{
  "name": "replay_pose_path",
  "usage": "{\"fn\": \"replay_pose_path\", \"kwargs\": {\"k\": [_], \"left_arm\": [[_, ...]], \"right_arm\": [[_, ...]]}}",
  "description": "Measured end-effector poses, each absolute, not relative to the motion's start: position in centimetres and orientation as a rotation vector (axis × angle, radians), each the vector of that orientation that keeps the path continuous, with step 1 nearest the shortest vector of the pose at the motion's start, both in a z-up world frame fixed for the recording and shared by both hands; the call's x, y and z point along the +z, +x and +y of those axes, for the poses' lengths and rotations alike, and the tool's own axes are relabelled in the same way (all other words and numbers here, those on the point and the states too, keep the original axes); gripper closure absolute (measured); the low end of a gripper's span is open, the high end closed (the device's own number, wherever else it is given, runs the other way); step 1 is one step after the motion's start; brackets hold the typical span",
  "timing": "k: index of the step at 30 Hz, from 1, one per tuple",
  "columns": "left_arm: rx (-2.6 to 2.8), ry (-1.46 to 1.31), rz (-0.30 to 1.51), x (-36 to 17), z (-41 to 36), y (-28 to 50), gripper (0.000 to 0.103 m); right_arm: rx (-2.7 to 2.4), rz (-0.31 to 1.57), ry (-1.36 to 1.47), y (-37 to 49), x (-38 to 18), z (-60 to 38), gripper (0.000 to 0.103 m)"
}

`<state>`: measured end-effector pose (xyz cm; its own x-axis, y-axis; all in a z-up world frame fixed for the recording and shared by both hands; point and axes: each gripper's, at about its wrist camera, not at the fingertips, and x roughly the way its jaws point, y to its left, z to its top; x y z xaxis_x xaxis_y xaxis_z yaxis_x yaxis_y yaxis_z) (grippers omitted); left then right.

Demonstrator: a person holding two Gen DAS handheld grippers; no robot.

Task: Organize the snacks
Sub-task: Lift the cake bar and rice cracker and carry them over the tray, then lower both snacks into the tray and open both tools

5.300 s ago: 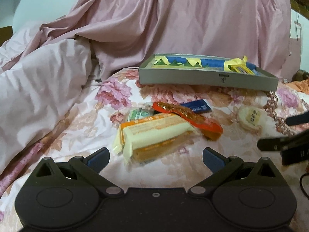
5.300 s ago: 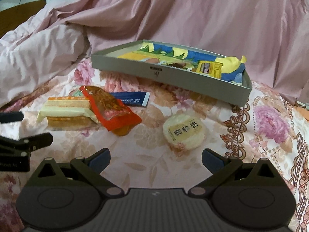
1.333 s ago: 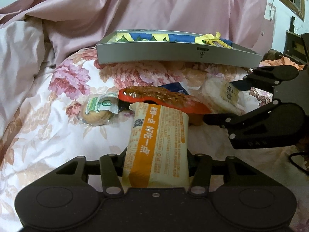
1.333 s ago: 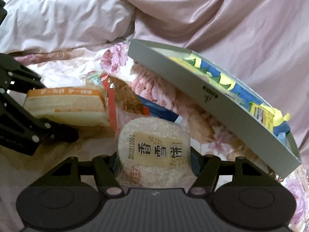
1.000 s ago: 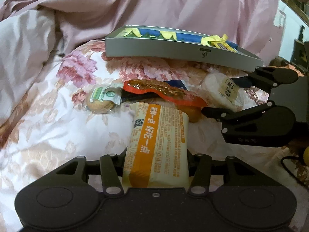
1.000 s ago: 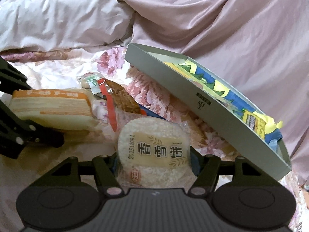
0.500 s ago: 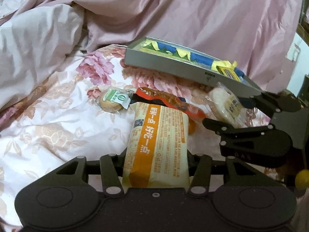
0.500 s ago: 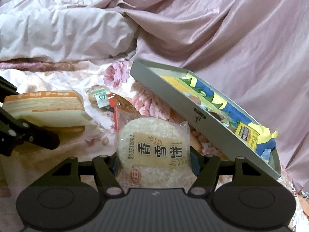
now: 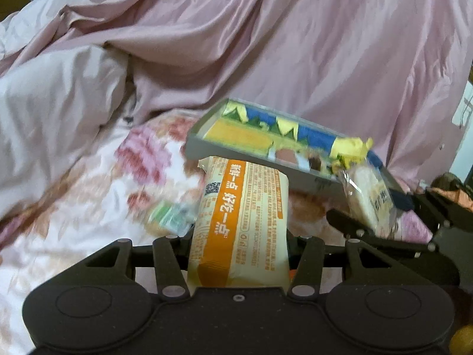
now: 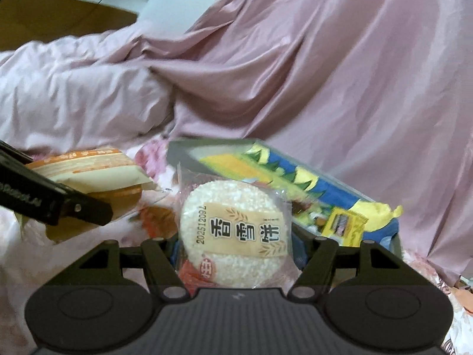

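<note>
My left gripper (image 9: 238, 244) is shut on an orange and cream cake packet (image 9: 241, 222), held above the bed. My right gripper (image 10: 235, 247) is shut on a round rice cracker packet (image 10: 235, 233), also lifted; it shows in the left wrist view (image 9: 369, 198) too. The grey tray (image 9: 251, 159) with a blue and yellow lining lies ahead of both grippers and holds a yellow snack packet (image 10: 343, 222). The cake packet shows at the left of the right wrist view (image 10: 88, 171). A small green-labelled snack (image 9: 171, 219) lies on the bed below.
A floral bedsheet (image 9: 88, 207) covers the bed. A rumpled pink duvet (image 9: 266, 44) rises behind the tray and to the left. A red wrapper (image 10: 153, 216) lies on the sheet below the right gripper.
Both grippers have risen and moved toward the tray, each still holding its packet. The view now looks down into the tray from higher up.
</note>
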<state>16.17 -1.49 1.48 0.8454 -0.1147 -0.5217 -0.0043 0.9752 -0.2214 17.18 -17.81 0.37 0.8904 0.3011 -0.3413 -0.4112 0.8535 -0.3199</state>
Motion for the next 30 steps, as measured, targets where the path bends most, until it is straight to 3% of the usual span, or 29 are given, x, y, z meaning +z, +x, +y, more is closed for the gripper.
{"fn": "replay_pose_path", "kwargs": {"k": [15, 30], "left_arm": [[-0.077, -0.236, 0.467, 5.0, -6.1, 26.4, 0.051], [-0.101, -0.233, 0.477, 3.4, -11.0, 32.7, 0.051]], "right_arm": [[0.151, 0.172, -0.246, 22.5, 2.1, -22.0, 0.031], [0.069, 0.255, -0.111, 28.6, 1.4, -25.3, 0.031]]}}
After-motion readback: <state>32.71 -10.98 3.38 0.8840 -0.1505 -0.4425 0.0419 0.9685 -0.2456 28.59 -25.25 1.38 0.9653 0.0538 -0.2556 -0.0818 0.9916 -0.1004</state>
